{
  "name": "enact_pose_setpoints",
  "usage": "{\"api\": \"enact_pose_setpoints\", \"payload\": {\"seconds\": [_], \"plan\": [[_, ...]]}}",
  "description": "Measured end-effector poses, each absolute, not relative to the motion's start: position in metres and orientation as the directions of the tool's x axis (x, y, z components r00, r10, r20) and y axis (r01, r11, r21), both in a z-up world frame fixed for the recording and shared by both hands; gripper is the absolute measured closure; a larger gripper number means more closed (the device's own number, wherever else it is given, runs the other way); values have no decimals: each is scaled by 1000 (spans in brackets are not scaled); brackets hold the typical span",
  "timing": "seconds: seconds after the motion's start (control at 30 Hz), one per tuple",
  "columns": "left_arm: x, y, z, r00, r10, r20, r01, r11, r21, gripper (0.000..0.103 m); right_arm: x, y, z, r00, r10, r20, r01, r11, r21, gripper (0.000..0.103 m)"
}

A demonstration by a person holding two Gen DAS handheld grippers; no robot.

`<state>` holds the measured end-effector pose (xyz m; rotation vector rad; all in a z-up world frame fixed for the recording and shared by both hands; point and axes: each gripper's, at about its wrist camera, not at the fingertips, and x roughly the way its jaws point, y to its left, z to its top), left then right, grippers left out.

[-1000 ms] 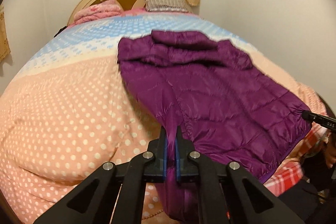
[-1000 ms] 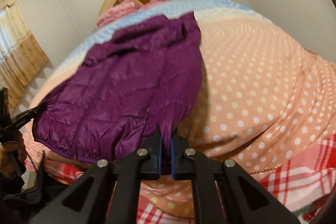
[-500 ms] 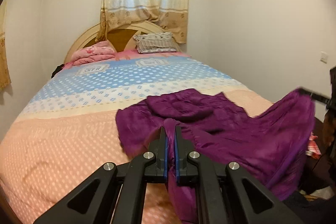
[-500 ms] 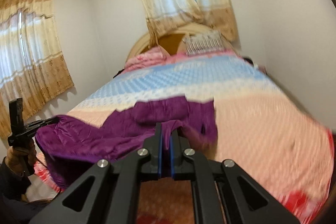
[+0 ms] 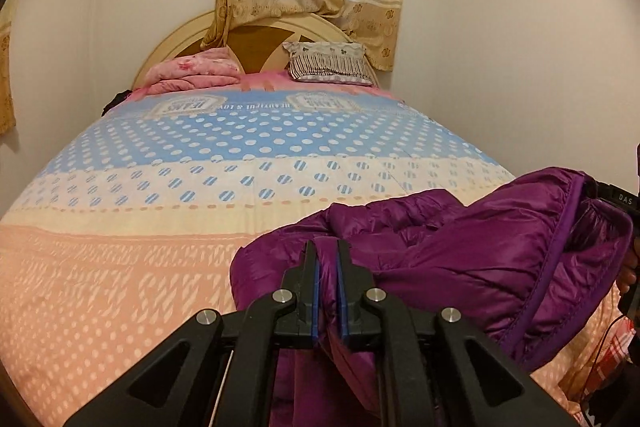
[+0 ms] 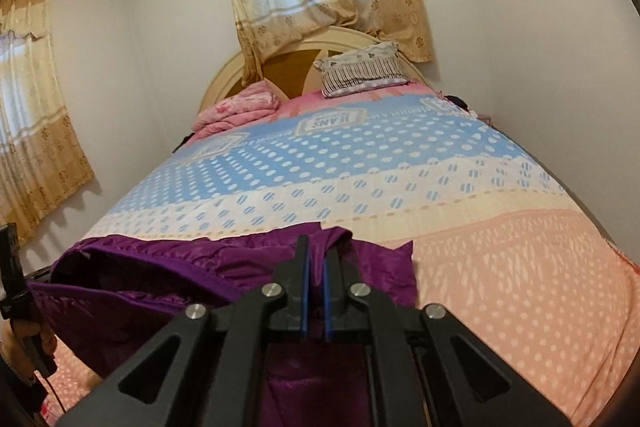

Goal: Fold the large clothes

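The purple jacket (image 5: 460, 259) hem is now travelling forward over the bed (image 5: 160, 227), both tools, left (image 5: 328, 267) and right (image 6: 314, 267), pinching it, starting the fold.

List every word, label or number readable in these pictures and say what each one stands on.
"DAS" stands on the black right gripper at the edge of the left wrist view; further letters are cut off.
"JEANS", seen upside down, stands in a label print on the blue bedspread.
"BEAUTIFUL & LOV", upside down, runs between two label prints on the bedspread.
Smaller print inside those labels is too blurred to read.
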<state>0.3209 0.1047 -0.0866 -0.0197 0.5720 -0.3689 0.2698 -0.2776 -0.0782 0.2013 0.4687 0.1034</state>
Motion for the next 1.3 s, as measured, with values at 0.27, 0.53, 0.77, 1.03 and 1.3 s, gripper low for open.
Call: {"api": "enact_pose_setpoints", "payload": {"seconds": [0.27, 0.53, 0.77, 1.03, 1.3], "plan": [[327, 124, -82, 866, -208, -455, 185, 978, -95, 14, 317, -292, -94, 867, 126, -482, -10, 972, 235, 96], [344, 105, -102, 851, -158, -501, 156, 987, -45, 14, 368, -274, -121, 839, 102, -534, 4, 981, 194, 96], [363, 52, -127, 828, -150, -541, 199, 980, 32, 14, 406, -277, -140, 806, 67, -588, 66, 977, 201, 95], [410, 73, -184, 752, 97, -653, -65, 995, 72, 14, 376, -249, -125, 817, 79, -571, 10, 989, 150, 26], [416, 89, -192, 711, 128, -692, -137, 990, 42, 14, 369, -158, -160, 728, 203, -655, -208, 976, 72, 30]]}}
